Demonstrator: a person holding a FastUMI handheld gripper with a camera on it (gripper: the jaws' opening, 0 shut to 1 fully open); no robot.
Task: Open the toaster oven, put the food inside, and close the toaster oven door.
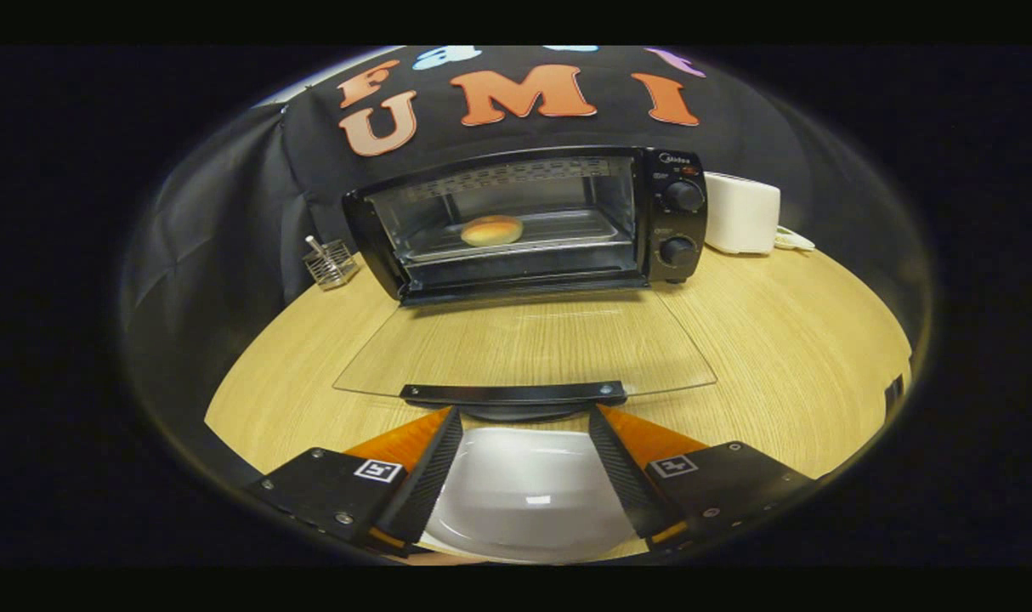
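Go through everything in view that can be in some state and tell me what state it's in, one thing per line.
Toaster oven: open.
Oven door: folded down flat over the table, handle toward the gripper.
Bun: inside the oven, on the tray.
White plate: empty, lying between the fingers.
Gripper: open, holding nothing, tips just short of the door handle.
White toaster: standing to the right of the oven.

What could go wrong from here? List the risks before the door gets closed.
1. The gripper is open just short of the door handle, with a white plate between its fingers; lifting the glass door could knock the plate.
2. A weak grip on the handle may let the door drop back.
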